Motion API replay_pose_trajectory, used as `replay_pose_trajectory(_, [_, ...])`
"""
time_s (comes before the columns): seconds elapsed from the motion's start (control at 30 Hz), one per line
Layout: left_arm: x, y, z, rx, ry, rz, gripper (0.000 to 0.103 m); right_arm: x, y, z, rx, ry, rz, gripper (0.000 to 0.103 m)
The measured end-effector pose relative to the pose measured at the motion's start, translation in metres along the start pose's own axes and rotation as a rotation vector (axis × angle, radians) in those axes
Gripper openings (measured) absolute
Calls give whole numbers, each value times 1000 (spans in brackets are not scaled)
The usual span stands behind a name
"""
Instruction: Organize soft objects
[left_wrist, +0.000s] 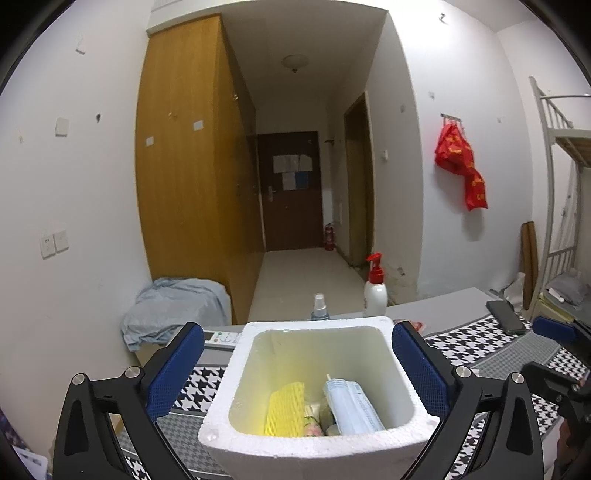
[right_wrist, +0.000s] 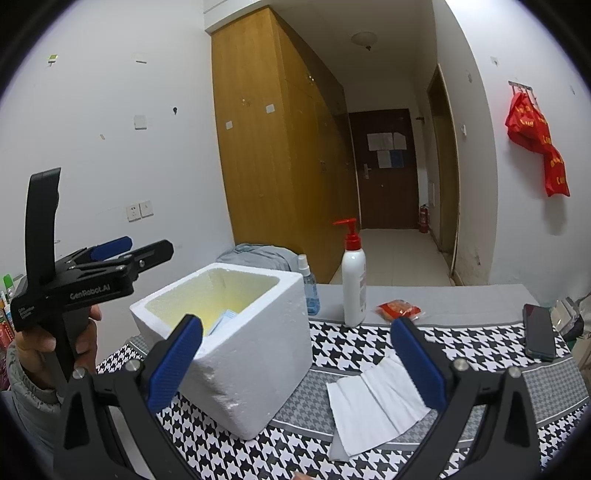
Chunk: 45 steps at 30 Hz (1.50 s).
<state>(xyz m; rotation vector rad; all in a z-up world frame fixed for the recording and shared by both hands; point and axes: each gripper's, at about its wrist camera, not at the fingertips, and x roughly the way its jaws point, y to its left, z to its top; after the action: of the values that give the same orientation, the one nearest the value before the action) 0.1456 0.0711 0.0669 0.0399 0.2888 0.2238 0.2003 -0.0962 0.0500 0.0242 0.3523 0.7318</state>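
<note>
Since left tongs (left_wrist: 297, 363) gape empty above foam box (left_wrist: 221, 435), face mask (left_wrist: 351, 406) inside, white tissue (right_wrist: 373, 406) on desk (right_wrist: 480, 306) is best pinched flat by right tongs (right_wrist: 297, 360), likewise wide, empty.

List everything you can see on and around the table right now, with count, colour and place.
foam box: one, white, on the houndstooth cloth, open-topped
face masks: a pack, pale blue, inside the box
foam net: one, yellow, inside the box beside the masks
tissue: one unfolded sheet, white, on the cloth right of the box
pump bottle: one, white with red pump, behind the box
spray bottle: one, clear blue, behind the box
snack packet: one, red, right of the pump bottle
phone: one, black, at the table's right edge
left gripper: jaws wide, either side of the box, holding nothing
right gripper: jaws open, empty, above the tissue
</note>
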Motion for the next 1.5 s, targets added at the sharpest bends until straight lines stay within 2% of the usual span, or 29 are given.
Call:
replay_pose_trajectory(0.87, [-89,-17,-2,17,-91,-16,102,-81,28,-2,-60,-103,-13,103])
replay_pose_trajectory(1.5, [-136,-44,-28,-3,-123,-92,102,-132,26,-23,-81,-156,-39,103])
